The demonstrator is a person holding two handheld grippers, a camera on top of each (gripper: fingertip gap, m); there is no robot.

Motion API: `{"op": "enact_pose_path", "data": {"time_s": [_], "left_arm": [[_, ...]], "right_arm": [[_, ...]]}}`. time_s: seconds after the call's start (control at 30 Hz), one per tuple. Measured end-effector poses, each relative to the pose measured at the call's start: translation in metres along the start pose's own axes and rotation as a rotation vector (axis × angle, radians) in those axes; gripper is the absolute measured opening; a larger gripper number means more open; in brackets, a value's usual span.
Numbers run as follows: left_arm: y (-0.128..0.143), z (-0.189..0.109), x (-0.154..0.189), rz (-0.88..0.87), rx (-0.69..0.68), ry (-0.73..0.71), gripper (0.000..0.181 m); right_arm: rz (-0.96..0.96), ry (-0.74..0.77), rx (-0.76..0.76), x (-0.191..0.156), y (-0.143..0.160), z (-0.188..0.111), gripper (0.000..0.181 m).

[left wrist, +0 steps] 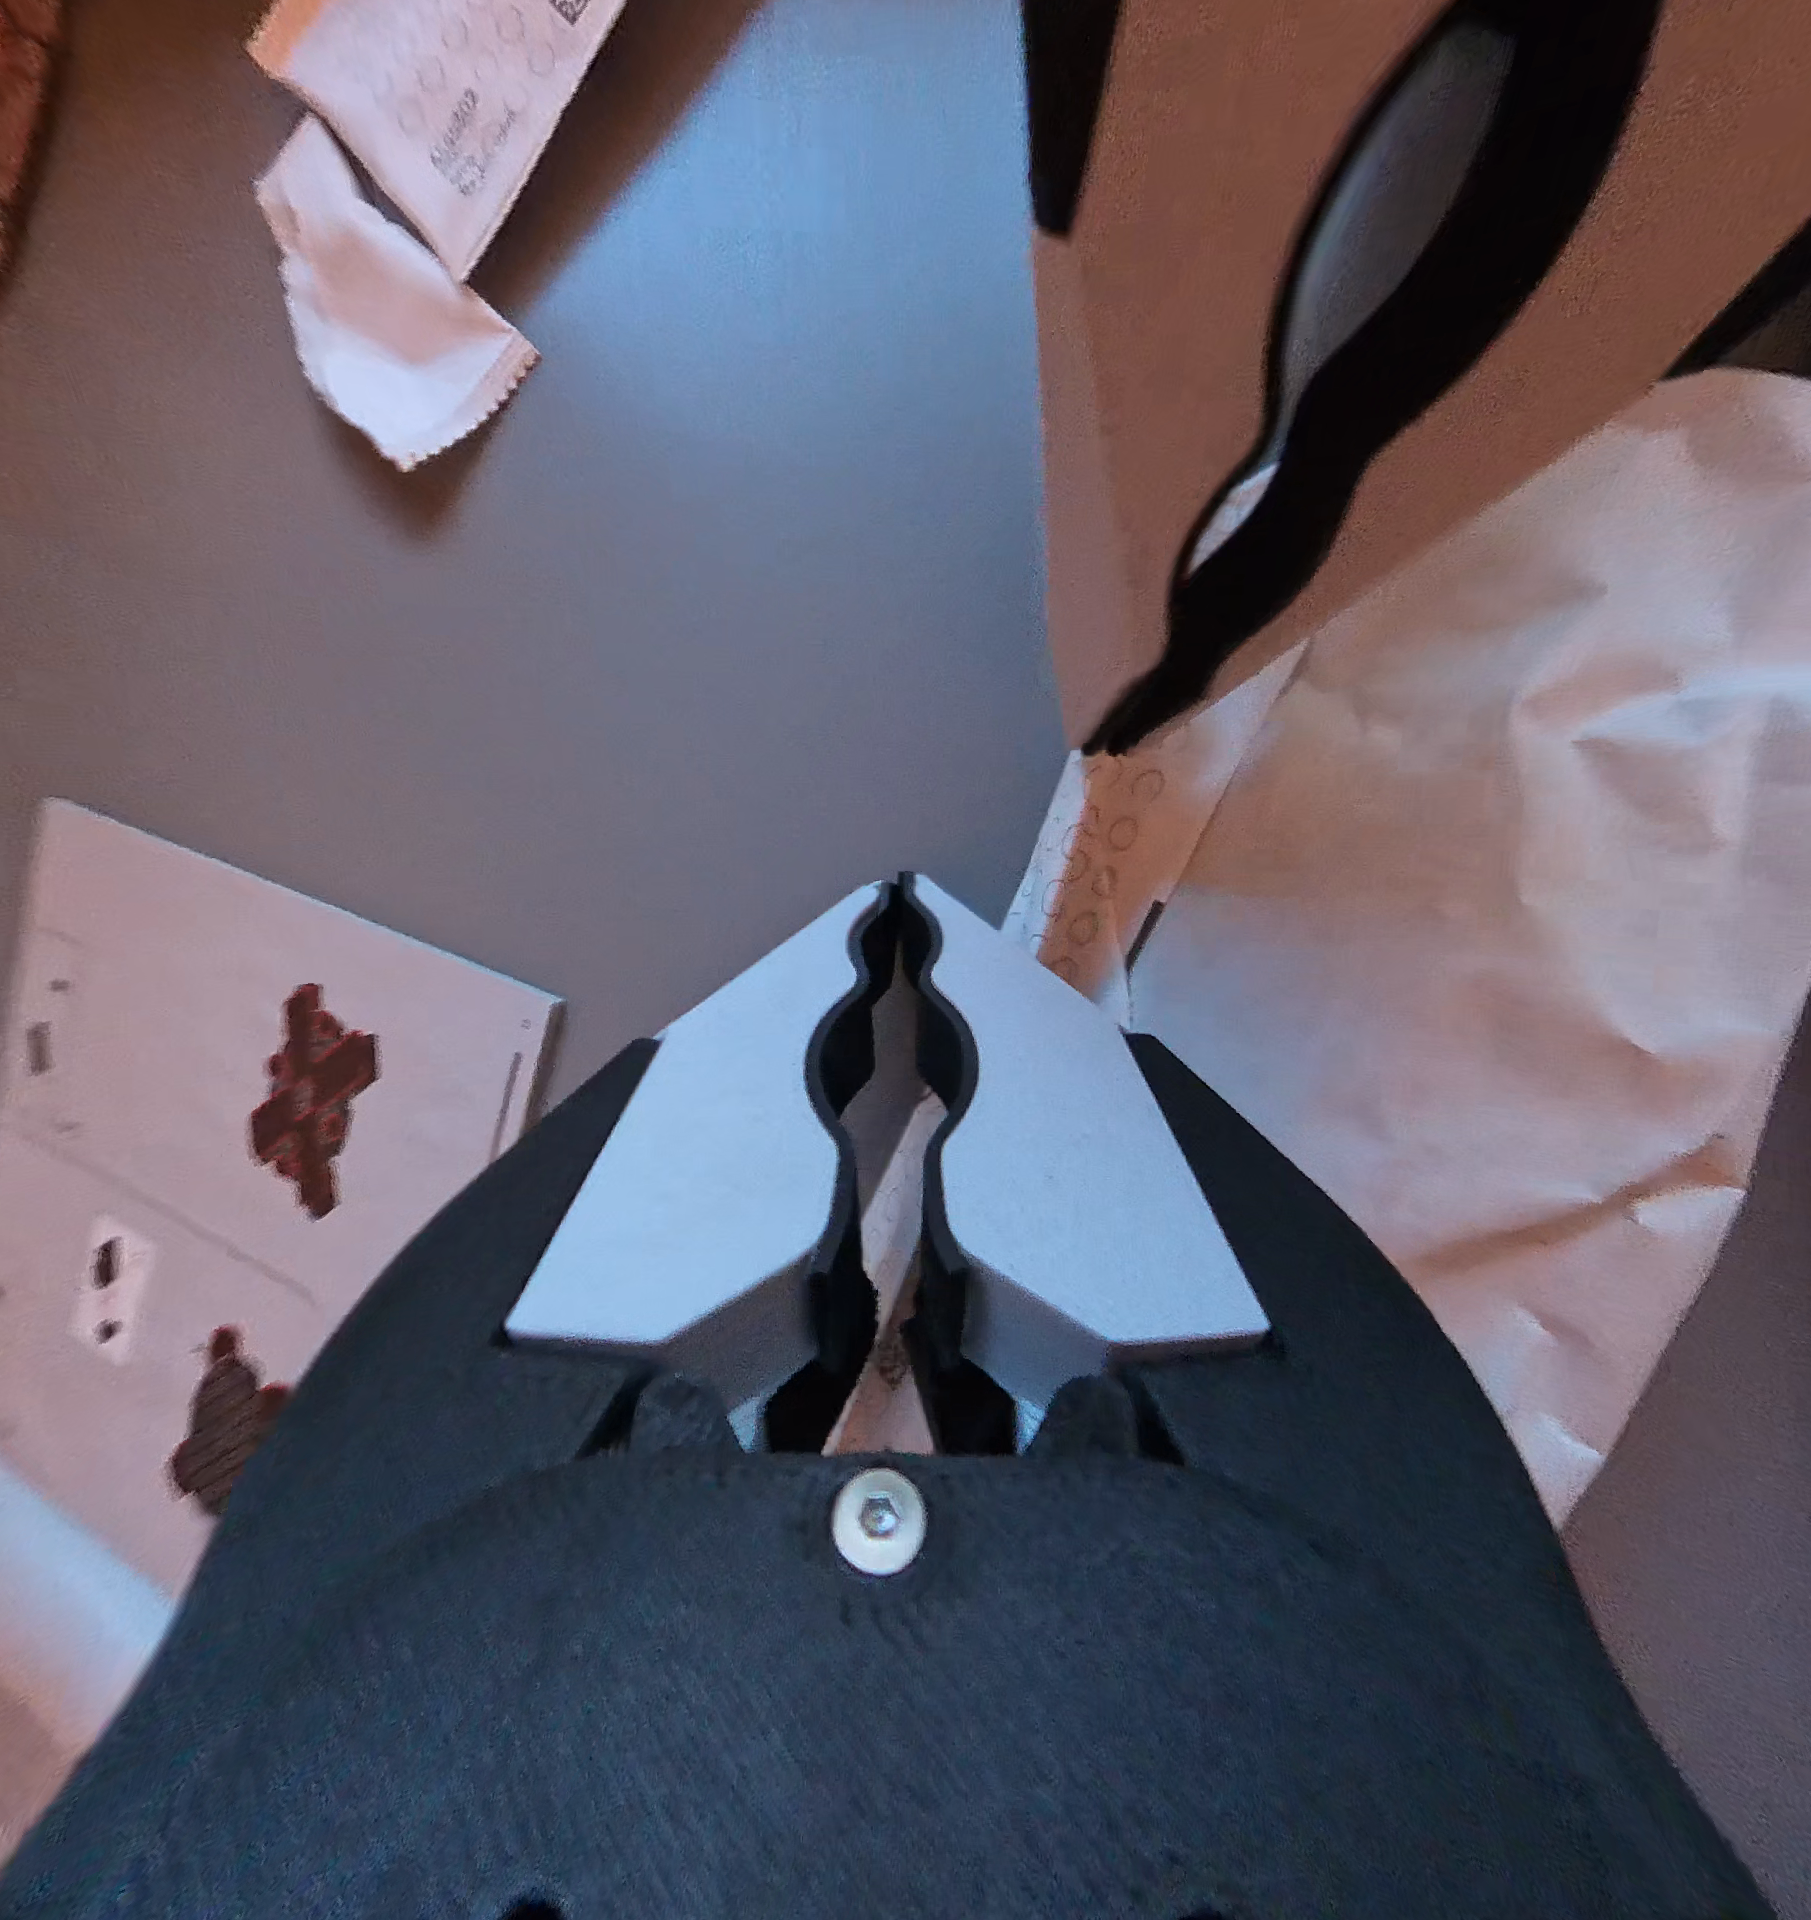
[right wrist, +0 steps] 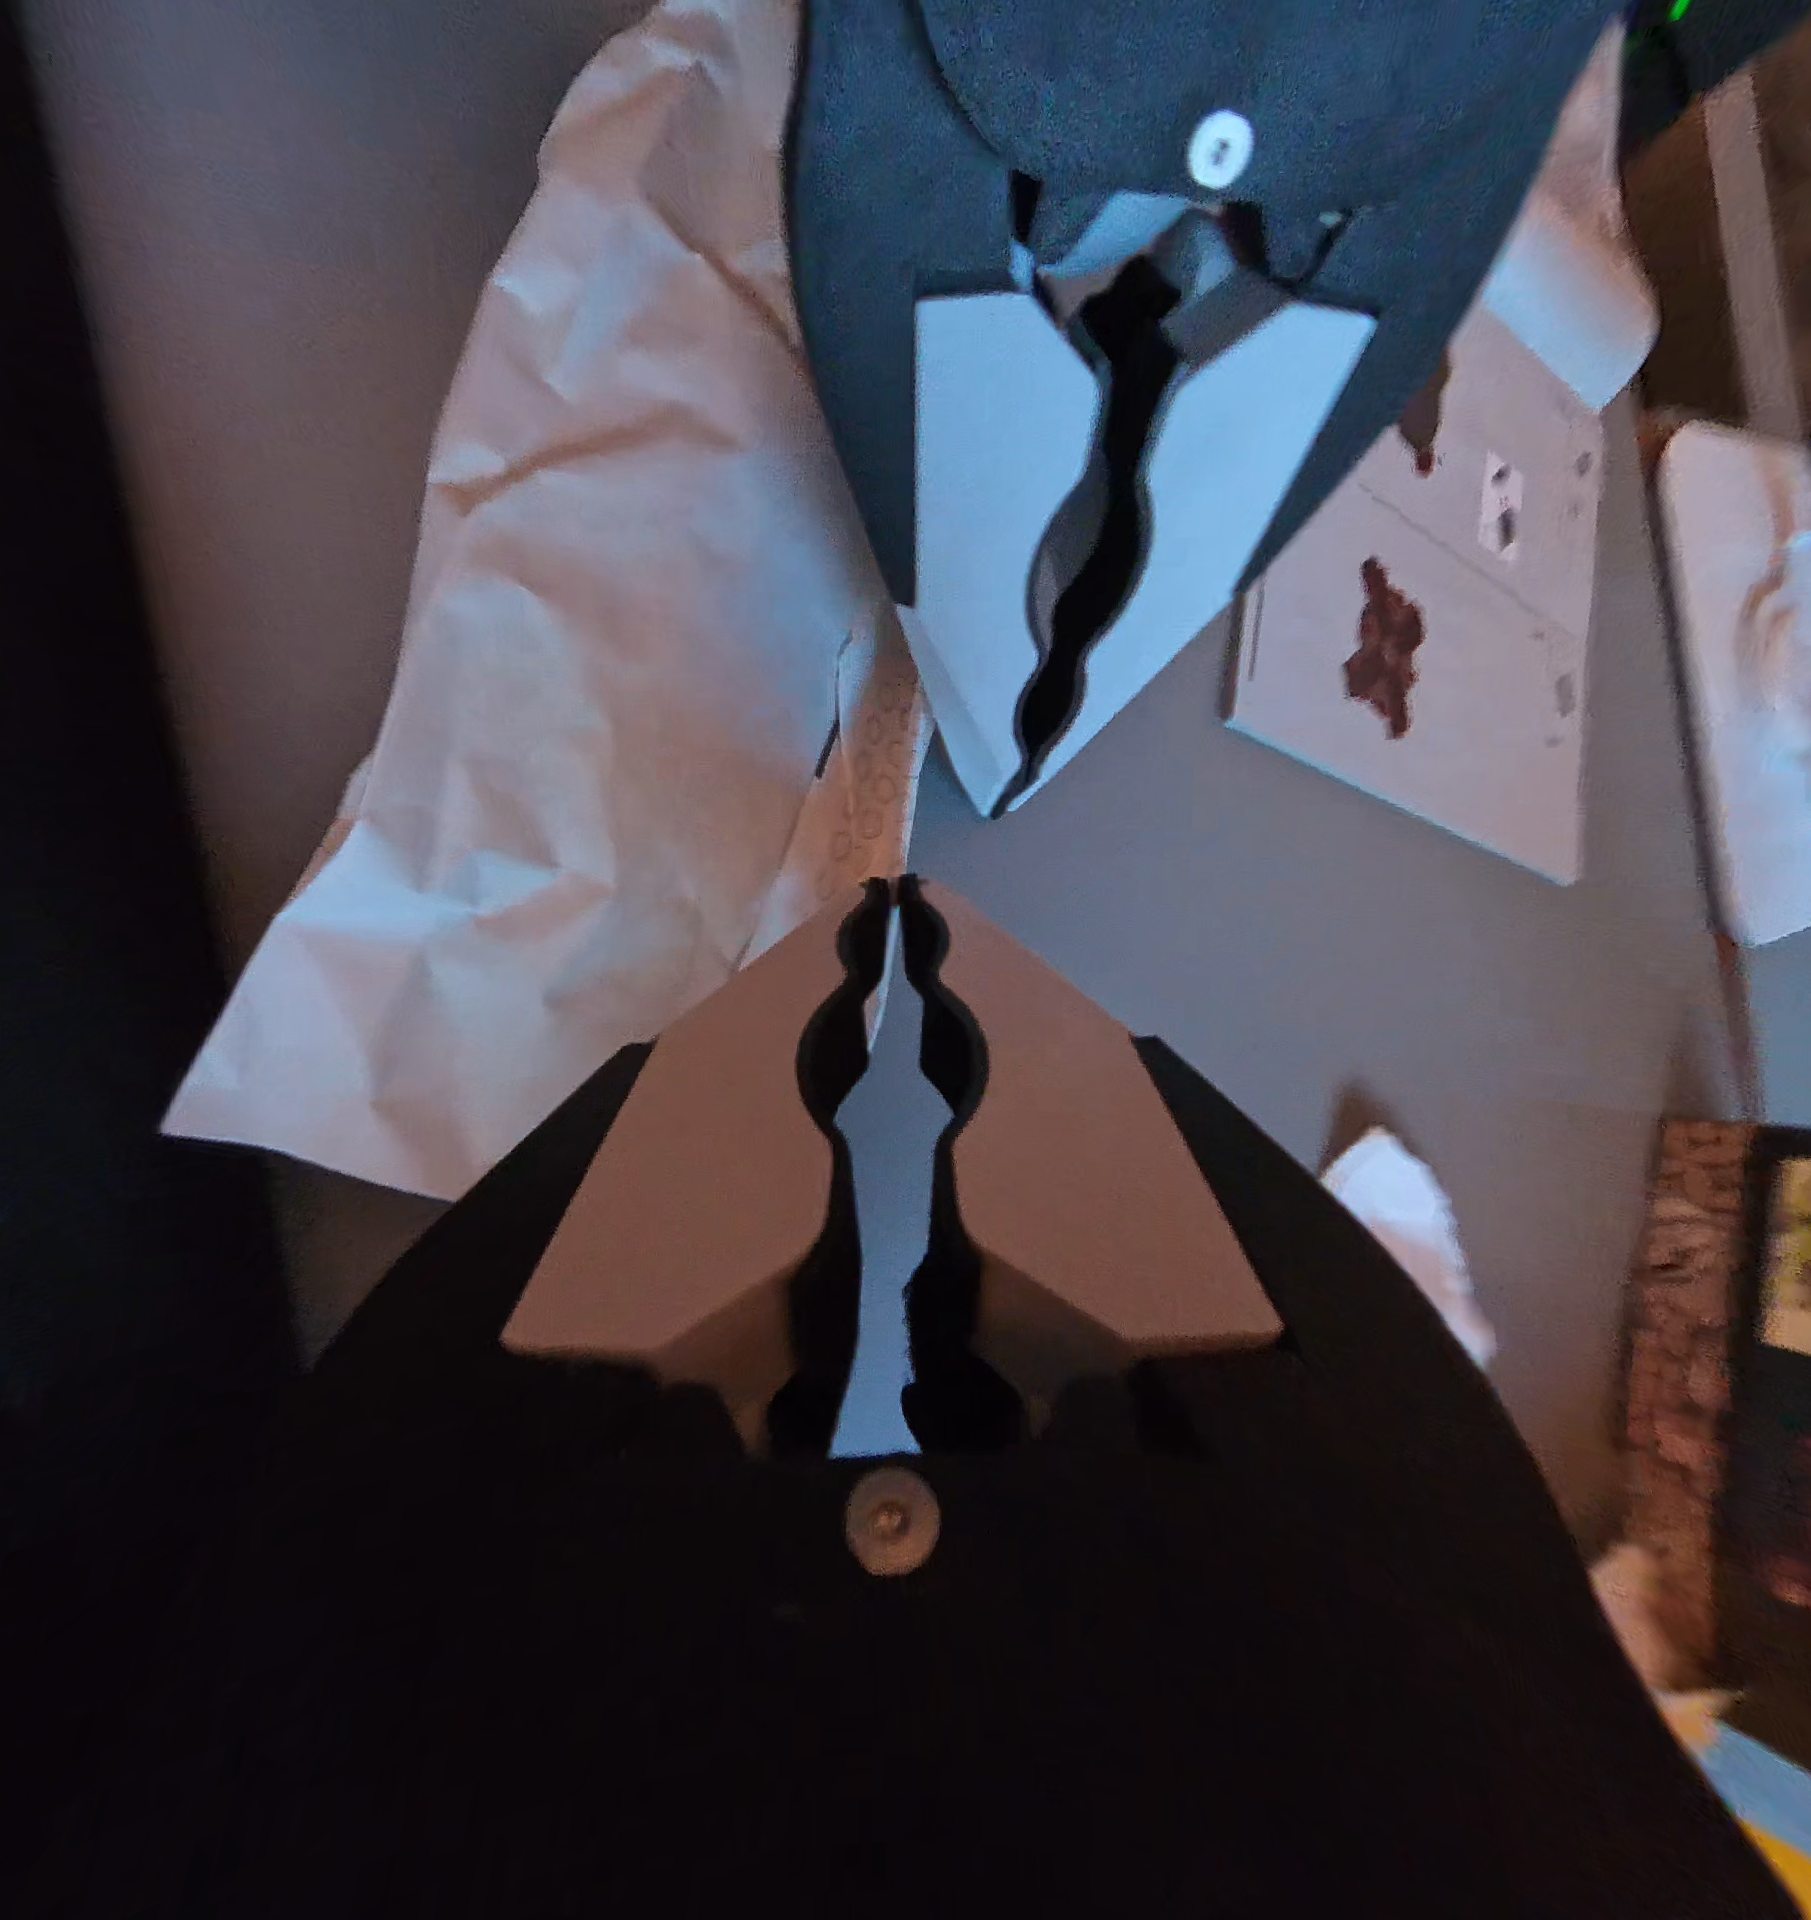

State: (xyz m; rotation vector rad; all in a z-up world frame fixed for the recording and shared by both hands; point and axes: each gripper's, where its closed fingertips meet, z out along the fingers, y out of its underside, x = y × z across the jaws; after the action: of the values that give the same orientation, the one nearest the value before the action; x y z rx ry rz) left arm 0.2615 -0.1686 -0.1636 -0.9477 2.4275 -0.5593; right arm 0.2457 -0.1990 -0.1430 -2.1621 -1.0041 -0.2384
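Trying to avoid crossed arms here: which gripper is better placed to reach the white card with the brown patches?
Probably left. The left gripper is shut with nothing visibly in it and sits right beside the white card. The right gripper is farther off and is pinching the patterned paper strip.

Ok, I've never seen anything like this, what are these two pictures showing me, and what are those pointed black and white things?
Those are two hand-held grippers, each with two fingers and a camera looking along them. One picture comes from the left gripper, the other from the right gripper; each also shows the other one opposite. Below is a grey table with a big crumpled white paper, a flat white box and a torn packet. The right gripper's fingers pinch the end of a patterned wrapper. The left gripper's fingers are closed too, beside that wrapper; whether they grip it is unclear.
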Motion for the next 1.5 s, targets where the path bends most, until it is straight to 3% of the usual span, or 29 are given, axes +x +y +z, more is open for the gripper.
{"op": "enact_pose_path", "data": {"time_s": [0.1, 0.33, 0.43, 0.5, 0.57, 0.7, 0.77, 0.83, 1.0, 1.13, 1.33, 1.5], "left_arm": [[0.001, -0.009, 0.002, -0.017, -0.058, 0.026, 0.000], [-0.008, -0.042, 0.015, -0.226, -0.023, 0.408, 0.000], [0.004, -0.042, 0.025, -0.205, -0.072, 0.494, 0.025], [0.010, -0.037, 0.025, -0.146, -0.083, 0.455, 0.037], [0.011, -0.031, 0.022, -0.091, -0.074, 0.386, 0.036], [0.005, -0.032, 0.028, 0.003, -0.040, 0.352, 0.018], [0.009, -0.027, 0.027, 0.085, -0.058, 0.277, 0.005], [0.010, -0.024, 0.028, 0.199, -0.052, 0.188, 0.002], [0.011, -0.025, 0.033, 0.334, -0.041, 0.084, 0.001], [0.012, -0.027, 0.037, 0.316, -0.017, 0.107, 0.001], [0.013, -0.028, 0.039, 0.396, 0.002, 0.065, 0.001], [0.015, -0.029, 0.041, 0.417, 0.020, 0.059, 0.001]], "right_arm": [[-0.211, 0.106, -0.043, -0.002, 0.000, 0.001, 0.002], [-0.388, 0.195, -0.103, -0.003, -0.001, 0.001, 0.003], [-0.357, 0.185, -0.099, 0.000, 0.000, 0.001, 0.003], [-0.353, 0.182, -0.100, 0.000, 0.000, 0.001, 0.003], [-0.365, 0.184, -0.106, 0.000, 0.000, 0.001, 0.003], [-0.363, 0.184, -0.104, 0.000, 0.000, 0.000, 0.003], [-0.368, 0.170, -0.105, -0.003, 0.000, 0.000, 0.003], [-0.330, 0.140, -0.099, -0.005, -0.001, 0.000, 0.003], [0.011, -0.109, 0.071, -0.014, -0.015, -0.013, 0.000], [0.538, -0.346, 0.240, 0.006, -0.027, -0.022, 0.000], [1.200, -0.875, 0.067, -0.016, -0.025, -0.001, 0.000], [1.372, -0.997, -0.029, -0.031, -0.026, 0.003, 0.000]]}}
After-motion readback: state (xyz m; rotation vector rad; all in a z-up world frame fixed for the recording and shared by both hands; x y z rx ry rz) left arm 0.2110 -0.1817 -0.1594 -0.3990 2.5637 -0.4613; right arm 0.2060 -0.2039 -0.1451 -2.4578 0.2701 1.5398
